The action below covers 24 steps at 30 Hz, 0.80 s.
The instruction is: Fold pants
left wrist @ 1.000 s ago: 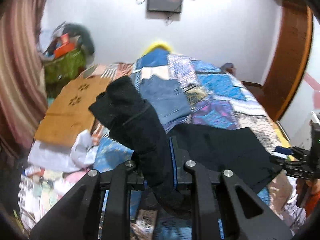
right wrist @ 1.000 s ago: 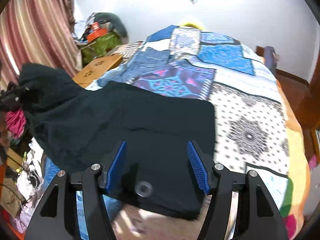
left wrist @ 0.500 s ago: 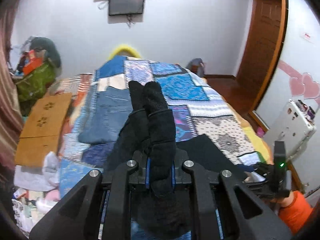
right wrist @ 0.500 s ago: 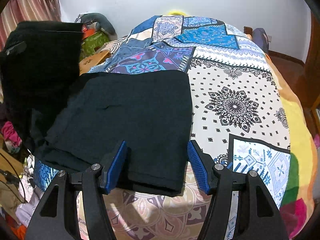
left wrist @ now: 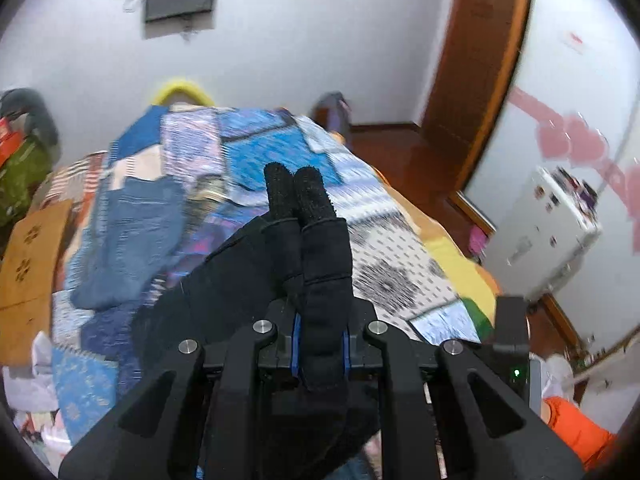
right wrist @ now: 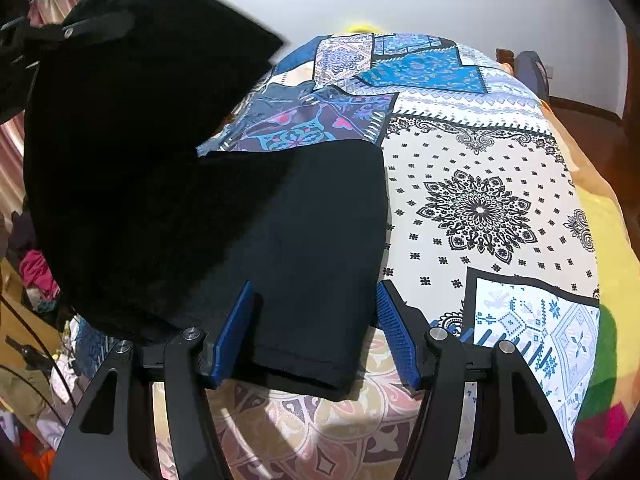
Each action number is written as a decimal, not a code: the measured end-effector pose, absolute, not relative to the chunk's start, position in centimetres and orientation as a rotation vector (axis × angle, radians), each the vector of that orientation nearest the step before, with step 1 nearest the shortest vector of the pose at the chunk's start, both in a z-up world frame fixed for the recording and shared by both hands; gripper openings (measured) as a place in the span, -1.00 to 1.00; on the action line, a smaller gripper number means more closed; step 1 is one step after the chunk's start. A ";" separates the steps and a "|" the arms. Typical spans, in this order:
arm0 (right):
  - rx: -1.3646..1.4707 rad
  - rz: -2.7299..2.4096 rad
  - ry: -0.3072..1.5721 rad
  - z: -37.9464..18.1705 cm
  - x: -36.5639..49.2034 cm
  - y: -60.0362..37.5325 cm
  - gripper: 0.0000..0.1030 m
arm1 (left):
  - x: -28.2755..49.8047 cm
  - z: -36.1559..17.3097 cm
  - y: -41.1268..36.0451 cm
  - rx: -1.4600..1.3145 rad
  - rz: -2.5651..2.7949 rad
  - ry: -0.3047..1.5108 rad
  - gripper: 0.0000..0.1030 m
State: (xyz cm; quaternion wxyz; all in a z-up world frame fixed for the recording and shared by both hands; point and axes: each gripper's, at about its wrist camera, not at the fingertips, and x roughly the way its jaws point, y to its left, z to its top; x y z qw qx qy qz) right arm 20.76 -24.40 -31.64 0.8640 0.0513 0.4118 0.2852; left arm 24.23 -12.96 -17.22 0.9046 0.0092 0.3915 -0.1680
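Black pants (right wrist: 312, 232) lie on the patchwork bedspread (right wrist: 480, 208), one end flat near the bed's front edge. My left gripper (left wrist: 320, 344) is shut on the other end of the pants (left wrist: 316, 248) and holds it lifted; that raised fabric (right wrist: 132, 128) fills the left of the right wrist view. My right gripper (right wrist: 316, 336) is open and empty, its blue pads (right wrist: 236, 332) on either side of the flat end's hem, just above the cloth.
Folded blue jeans (left wrist: 132, 236) lie on the bed's far left. A cardboard sheet (left wrist: 28, 264) and piled clutter (right wrist: 36, 280) sit left of the bed. A wooden door frame (left wrist: 476, 80) and a white box (left wrist: 548, 232) stand to the right.
My left gripper has carried the lifted end of the pants rightward over the flat part. The right gripper has stayed open at the hem.
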 end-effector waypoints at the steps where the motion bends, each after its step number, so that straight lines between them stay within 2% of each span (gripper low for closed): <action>1: 0.108 0.596 0.865 -31.6 20.7 -24.6 0.14 | 24.4 -18.0 -14.0 0.039 -0.363 0.826 -0.72; 8: 0.134 0.557 0.864 -30.9 19.4 -27.9 0.15 | 25.1 -25.0 -18.9 0.168 -0.433 1.007 -0.59; 12: 0.110 0.517 0.865 -30.4 18.3 -29.4 0.15 | 25.1 -26.7 -19.4 0.177 -0.449 1.077 -0.40; 14: 0.100 0.504 0.867 -30.4 17.9 -29.9 0.15 | 24.7 -26.5 -19.0 0.172 -0.455 1.079 -0.37; 16: 0.097 0.496 0.872 -30.5 17.8 -30.0 0.15 | 24.3 -25.9 -18.4 0.158 -0.469 1.081 -0.14; 19: 0.098 0.486 0.880 -30.6 17.7 -30.1 0.15 | 23.3 -24.4 -17.4 0.134 -0.484 1.054 0.09; 24: 0.104 0.490 0.882 -30.7 17.3 -29.8 0.14 | 22.7 -20.9 -14.1 0.149 -0.392 0.954 0.11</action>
